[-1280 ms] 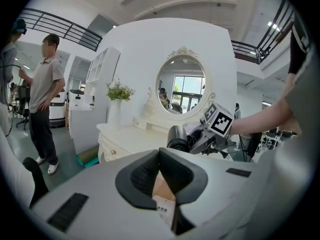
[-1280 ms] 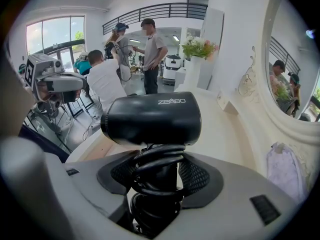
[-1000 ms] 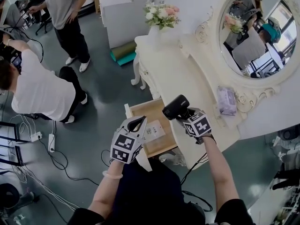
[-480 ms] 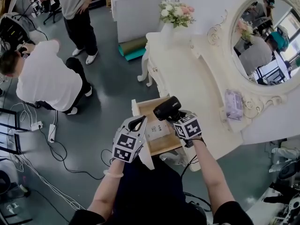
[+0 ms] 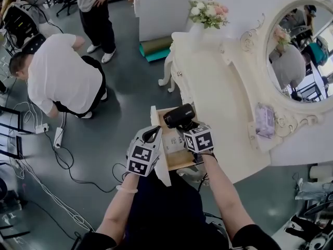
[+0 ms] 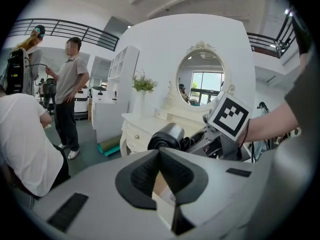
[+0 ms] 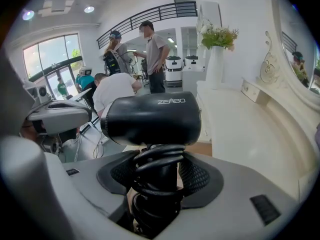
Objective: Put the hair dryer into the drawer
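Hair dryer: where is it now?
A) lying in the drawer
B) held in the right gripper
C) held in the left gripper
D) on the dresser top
B: the right gripper clamps the hair dryer by its cord-wrapped handle, above the open drawer.

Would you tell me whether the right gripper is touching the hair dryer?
Touching. The right gripper view shows the right gripper clamping the hair dryer by its handle.

**Drawer** (image 5: 179, 160), open at top: hair dryer (image 5: 179, 116) in right tool (image 5: 189, 128) hangs over it. Left tool (image 5: 151, 135) sits beside its front panel. Flat packet (image 5: 172, 141) lies inside.
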Available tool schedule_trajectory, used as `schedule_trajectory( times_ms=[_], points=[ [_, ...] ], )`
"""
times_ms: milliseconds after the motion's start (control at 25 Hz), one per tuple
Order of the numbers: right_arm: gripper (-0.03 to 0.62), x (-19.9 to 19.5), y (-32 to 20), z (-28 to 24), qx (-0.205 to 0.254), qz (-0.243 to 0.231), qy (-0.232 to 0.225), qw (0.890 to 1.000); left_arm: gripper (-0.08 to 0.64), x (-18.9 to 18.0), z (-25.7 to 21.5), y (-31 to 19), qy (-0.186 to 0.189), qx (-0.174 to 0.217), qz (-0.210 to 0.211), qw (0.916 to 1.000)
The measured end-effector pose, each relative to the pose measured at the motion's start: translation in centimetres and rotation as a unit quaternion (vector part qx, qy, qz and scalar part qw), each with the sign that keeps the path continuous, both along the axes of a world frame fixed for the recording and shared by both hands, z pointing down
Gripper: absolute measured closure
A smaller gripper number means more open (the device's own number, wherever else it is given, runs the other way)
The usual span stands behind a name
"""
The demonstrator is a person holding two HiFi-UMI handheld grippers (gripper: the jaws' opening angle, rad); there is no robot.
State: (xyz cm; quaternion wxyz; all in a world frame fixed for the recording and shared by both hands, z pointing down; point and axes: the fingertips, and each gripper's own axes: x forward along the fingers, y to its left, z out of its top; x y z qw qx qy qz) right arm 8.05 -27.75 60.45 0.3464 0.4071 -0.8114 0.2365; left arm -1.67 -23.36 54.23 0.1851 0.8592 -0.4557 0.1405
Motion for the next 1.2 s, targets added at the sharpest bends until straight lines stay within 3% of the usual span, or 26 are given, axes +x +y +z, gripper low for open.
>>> schedule_trajectory(
  times_ms=[360, 760, 1200],
  points=[
    [0.336, -0.3, -0.3, 3.3, -0.021, 0.046, -0.008, 0.999, 0.554, -0.7, 2.4, -0.7, 0.003, -0.028, -0.024, 0.9993],
    [0.336, -0.6, -1.1, 6.6, -0.022, 0.092, -0.003, 0.996, 0.554, -1.4, 4.8, -2.3, 0.035, -0.062, -0.058, 0.9958],
    [0.336, 0.5, -0.7, 10.4, -0.050, 0.135, 0.017, 0.989, 0.554, 0.4, 7.5, -2.4, 0.031, -0.067, -0.015, 0.9971]
  ],
)
